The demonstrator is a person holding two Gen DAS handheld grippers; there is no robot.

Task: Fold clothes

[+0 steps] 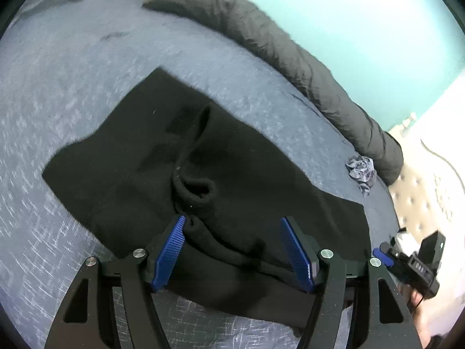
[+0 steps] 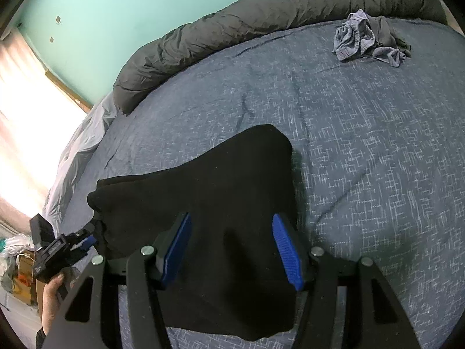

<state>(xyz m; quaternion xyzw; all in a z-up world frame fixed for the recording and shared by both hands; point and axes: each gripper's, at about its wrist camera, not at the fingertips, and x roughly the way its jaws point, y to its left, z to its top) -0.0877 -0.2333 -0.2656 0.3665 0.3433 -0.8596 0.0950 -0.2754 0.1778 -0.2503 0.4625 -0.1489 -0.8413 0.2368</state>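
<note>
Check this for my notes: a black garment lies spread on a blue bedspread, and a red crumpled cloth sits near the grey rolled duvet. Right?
One error: the crumpled cloth is blue-grey, not red, as the right wrist view shows. The black garment does lie on the blue bedspread, and the cloth does sit near the grey duvet.

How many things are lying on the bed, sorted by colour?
Black: 1, the black garment spread flat.
Dark grey: 1, the rolled duvet along the far edge.
Blue-grey: 1, the crumpled clothes pile; how many pieces it holds I cannot tell.
Total: 3
</note>
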